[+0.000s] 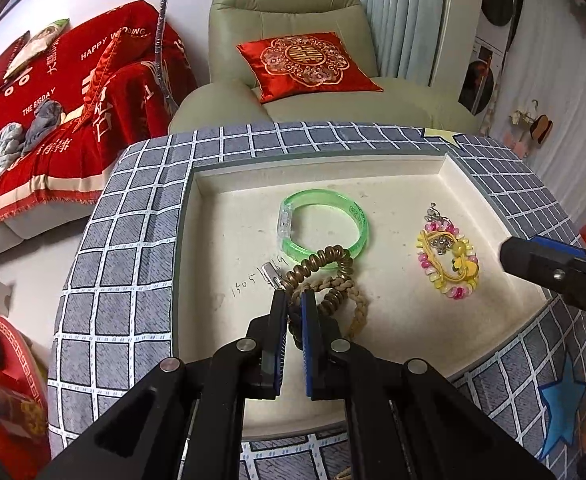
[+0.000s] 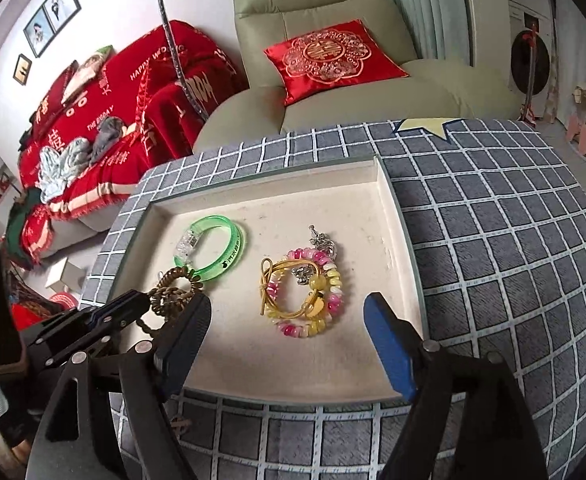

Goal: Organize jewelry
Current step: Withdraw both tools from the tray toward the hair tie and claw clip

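The jewelry is being sorted inside a shallow cream tray [image 1: 197, 248] that sits on a grey checked cloth [image 1: 125, 240]. The left gripper [image 1: 293, 300] is closed tight on a brown tangle: a bronze spiral band [image 1: 329, 258] and a tan braided cord [image 1: 359, 308] that are twisted together. The spiral band is lying over the edge of the green bangle [image 2: 213, 248].

The right gripper [image 2: 285, 312] is held wide open with nothing in it. It is held just above the pink and yellow bead bracelet [image 2: 313, 288], which is wrapped up with a yellow string and a small silver charm [image 2: 323, 240].

It seems the brown tangle is to be lifted or pulled apart next. A slow lift is needed, because the green bangle may be dragged along.

A green armchair [image 2: 333, 0] with a red cushion [image 2: 333, 56] is seen behind the table, and a sofa with a red blanket [image 2: 113, 120] is seen to the left. None of these is in the way.
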`<state>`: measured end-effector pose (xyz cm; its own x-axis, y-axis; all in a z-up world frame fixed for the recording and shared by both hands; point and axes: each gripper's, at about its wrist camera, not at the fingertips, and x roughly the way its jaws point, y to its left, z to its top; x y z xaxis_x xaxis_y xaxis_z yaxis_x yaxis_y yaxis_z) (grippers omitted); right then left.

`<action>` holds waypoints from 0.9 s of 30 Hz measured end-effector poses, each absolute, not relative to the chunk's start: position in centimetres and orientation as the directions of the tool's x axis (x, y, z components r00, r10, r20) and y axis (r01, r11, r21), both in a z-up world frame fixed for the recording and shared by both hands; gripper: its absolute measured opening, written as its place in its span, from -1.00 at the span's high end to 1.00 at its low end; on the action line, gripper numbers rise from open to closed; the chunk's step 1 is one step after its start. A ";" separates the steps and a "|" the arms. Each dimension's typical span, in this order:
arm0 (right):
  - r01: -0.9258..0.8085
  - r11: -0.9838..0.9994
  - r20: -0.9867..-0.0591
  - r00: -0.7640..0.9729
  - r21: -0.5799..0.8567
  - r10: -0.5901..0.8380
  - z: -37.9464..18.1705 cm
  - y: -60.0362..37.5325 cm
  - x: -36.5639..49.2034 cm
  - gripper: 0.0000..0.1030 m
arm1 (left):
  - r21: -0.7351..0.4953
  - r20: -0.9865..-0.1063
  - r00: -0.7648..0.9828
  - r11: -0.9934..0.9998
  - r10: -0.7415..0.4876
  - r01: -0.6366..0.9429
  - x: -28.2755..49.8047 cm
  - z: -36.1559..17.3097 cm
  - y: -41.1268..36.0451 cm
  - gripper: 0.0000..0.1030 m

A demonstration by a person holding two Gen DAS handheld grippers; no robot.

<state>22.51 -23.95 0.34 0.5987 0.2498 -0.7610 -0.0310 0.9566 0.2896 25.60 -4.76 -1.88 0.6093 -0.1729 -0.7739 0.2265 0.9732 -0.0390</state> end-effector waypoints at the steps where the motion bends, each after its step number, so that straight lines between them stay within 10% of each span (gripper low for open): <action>1: -0.031 0.955 -0.760 0.599 0.293 0.253 0.4 -24.0 22.3 -0.58 | -0.039 -0.774 0.610 0.973 -0.173 0.226 25.6 -1.9 -4.7 0.56; 25: -0.018 0.950 -0.747 0.613 0.312 0.257 1.3 -25.1 20.6 -0.58 | -0.049 -0.772 0.610 0.975 -0.176 0.219 25.8 -1.9 -4.9 0.55; 27: -0.012 0.948 -0.745 0.616 0.317 0.257 1.3 -25.4 20.4 -0.58 | -0.053 -0.770 0.612 0.974 -0.181 0.220 25.7 -1.8 -4.9 0.00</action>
<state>20.41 -25.36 1.31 0.6157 0.2573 -0.7448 -0.0124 0.9482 0.3173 25.74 -4.88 -1.82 0.6124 -0.1807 -0.7696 0.2203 0.9740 -0.0534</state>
